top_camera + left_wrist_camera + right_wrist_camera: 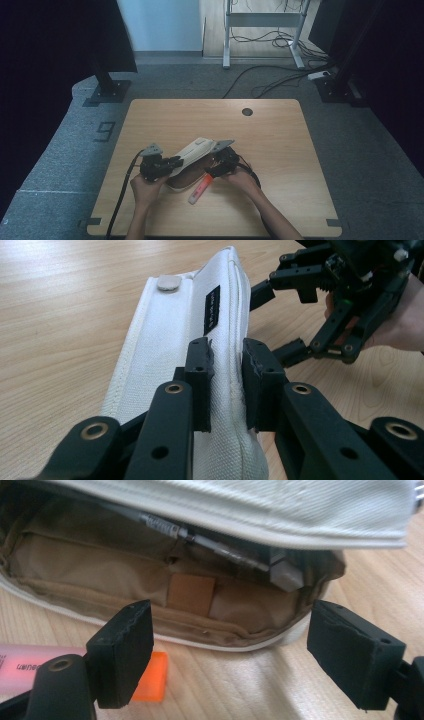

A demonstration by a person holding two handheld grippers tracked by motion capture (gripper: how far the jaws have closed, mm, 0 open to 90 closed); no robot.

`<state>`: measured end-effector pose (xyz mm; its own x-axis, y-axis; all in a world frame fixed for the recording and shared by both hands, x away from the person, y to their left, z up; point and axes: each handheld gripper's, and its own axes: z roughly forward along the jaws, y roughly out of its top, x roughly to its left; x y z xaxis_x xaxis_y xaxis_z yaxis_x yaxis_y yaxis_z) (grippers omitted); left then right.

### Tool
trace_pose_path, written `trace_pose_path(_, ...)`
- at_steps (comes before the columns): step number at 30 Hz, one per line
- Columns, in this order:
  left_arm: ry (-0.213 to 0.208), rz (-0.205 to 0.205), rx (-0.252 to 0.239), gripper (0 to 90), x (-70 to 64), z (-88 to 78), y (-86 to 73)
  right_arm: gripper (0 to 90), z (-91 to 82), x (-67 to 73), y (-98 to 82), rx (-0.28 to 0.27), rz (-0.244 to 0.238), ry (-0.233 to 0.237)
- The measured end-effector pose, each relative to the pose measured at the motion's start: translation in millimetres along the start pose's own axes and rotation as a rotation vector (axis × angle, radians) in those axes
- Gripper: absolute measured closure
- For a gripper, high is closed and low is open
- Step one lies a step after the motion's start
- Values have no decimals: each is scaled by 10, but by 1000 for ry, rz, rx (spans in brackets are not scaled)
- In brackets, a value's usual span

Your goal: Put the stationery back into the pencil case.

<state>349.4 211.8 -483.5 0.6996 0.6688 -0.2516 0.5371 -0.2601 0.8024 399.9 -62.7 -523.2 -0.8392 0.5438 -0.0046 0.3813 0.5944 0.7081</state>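
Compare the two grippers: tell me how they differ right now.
The left gripper is shut on the white pouch's flap; the right gripper is open and holds nothing. The left one holds the pouch open; the right one faces its brown inside, with the pink highlighter lying beside it. Both have black jaws.

Left tongs [227,382] clamped; right tongs [250,652] spread wide.

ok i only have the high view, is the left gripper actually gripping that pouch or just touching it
observer: Gripping. The left gripper is shut on the raised edge of the white pouch.
operator: and the right one, holding anything
observer: No. The right gripper is open, nothing between its jaws, facing the pouch's open mouth.
operator: anything inside
observer: A pen lies against the brown lining. The highlighter is outside, on the table.
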Motion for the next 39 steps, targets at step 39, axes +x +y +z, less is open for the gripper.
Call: trace_pose_path(39,2,5,5,745,-14,6,-2,200,-236,177,-489,18,-12,28)
